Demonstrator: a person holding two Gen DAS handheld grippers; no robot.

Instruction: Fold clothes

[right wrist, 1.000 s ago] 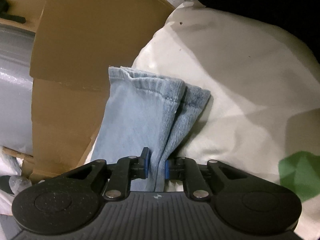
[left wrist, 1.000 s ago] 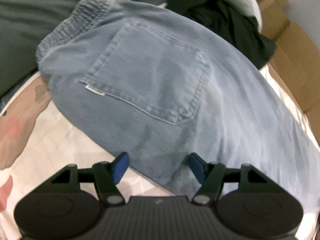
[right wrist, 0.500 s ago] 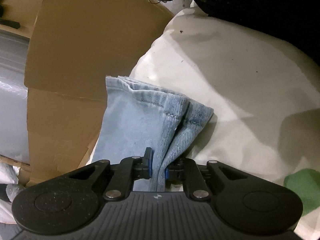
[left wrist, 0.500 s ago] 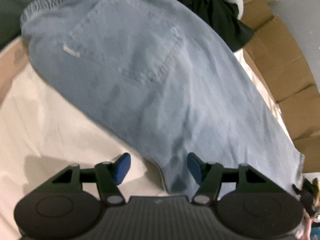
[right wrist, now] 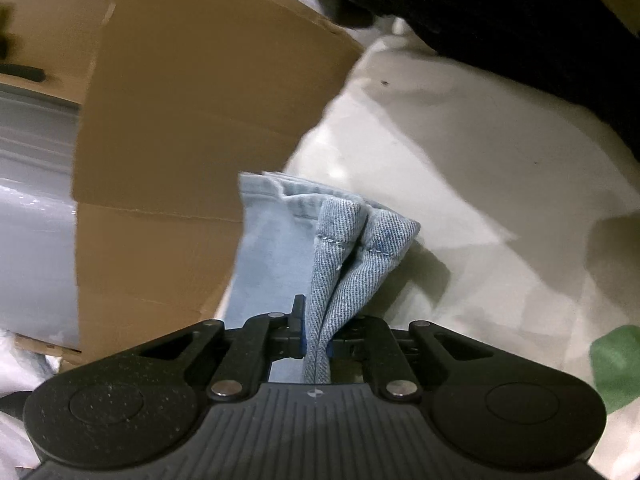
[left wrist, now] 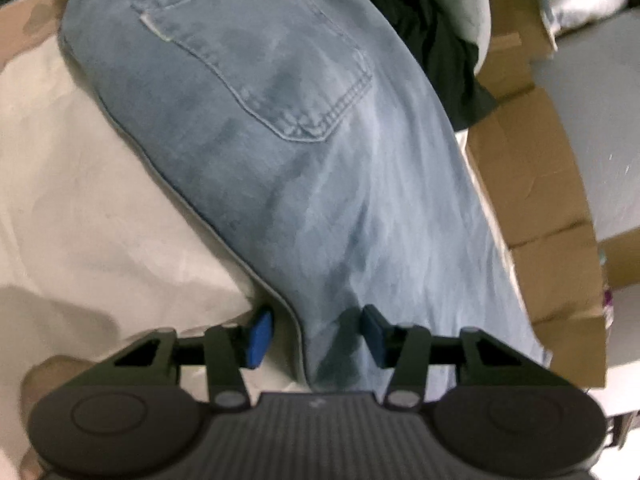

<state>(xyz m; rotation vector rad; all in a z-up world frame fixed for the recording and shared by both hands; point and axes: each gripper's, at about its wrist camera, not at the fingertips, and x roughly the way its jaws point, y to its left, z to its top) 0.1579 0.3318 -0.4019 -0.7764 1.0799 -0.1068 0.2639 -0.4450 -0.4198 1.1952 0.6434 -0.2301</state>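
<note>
My left tool stands open, its blue pads either side of the lower edge of the jeans, not pinching. The jeans lie back-pocket up across the cream sheet, running from upper left toward lower right. Beyond them lie a black garment and cardboard boxes. My right tool is clamped on the bunched hem of the jeans, at the sheet's edge beside a cardboard panel. A green patch shows on the sheet at far right.
</note>
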